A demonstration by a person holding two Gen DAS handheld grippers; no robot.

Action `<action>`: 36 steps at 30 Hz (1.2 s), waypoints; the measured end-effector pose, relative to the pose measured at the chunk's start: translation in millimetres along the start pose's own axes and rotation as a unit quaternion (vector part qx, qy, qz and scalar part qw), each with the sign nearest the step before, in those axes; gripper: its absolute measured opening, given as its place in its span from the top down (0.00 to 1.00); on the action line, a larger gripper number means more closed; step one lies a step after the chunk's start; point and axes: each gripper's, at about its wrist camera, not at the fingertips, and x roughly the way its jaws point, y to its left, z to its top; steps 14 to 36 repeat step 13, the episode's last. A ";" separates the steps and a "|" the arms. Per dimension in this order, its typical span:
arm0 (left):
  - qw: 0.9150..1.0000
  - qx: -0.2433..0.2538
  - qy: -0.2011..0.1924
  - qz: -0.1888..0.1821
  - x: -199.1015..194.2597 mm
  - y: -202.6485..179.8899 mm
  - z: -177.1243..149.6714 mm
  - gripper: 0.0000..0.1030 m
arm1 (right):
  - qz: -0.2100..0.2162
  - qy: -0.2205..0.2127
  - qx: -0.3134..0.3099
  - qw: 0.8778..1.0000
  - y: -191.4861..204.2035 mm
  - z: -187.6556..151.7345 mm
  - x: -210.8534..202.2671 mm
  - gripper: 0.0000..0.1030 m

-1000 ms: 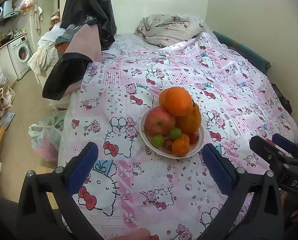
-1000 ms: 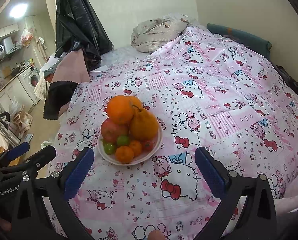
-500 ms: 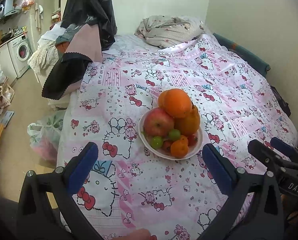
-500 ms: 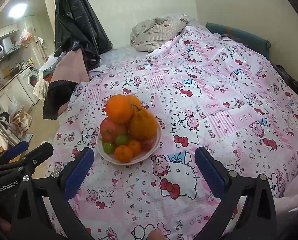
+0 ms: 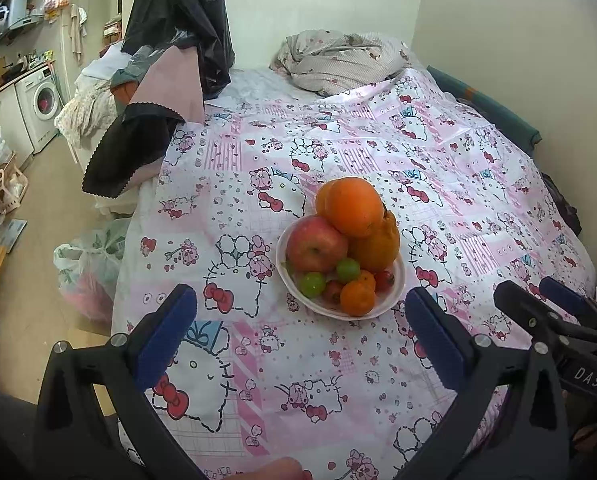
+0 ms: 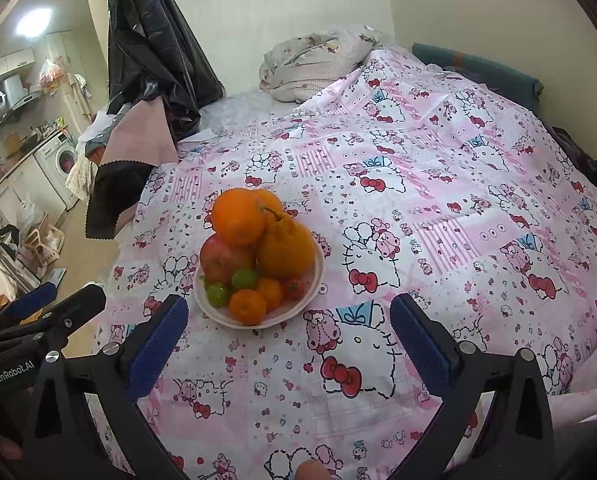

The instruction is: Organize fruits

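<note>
Both pairs of jaws stand wide and empty, left gripper and right gripper hovering short of the shallow white plate; over the last second the view has barely shifted, the heaped fruit only drifting slightly, so nothing is gripped; oranges, red apple, green and small red fruits all sit piled on that plate, which fits a gathered heap or one awaiting sorting; pink cartoon-print bedspread beneath; crumpled grey blanket behind, washing machine far left.
</note>
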 end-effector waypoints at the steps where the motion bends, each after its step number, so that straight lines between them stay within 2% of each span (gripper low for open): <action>1: 1.000 0.000 0.001 0.000 0.1 -0.1 0.0 0.00 | 0.000 0.000 0.000 1.000 0.0 0.0 -0.1 0.00; 36: 1.000 0.002 0.004 0.005 3.0 0.3 -2.2 0.00 | -0.002 0.002 -0.005 1.000 2.8 2.7 1.6 0.00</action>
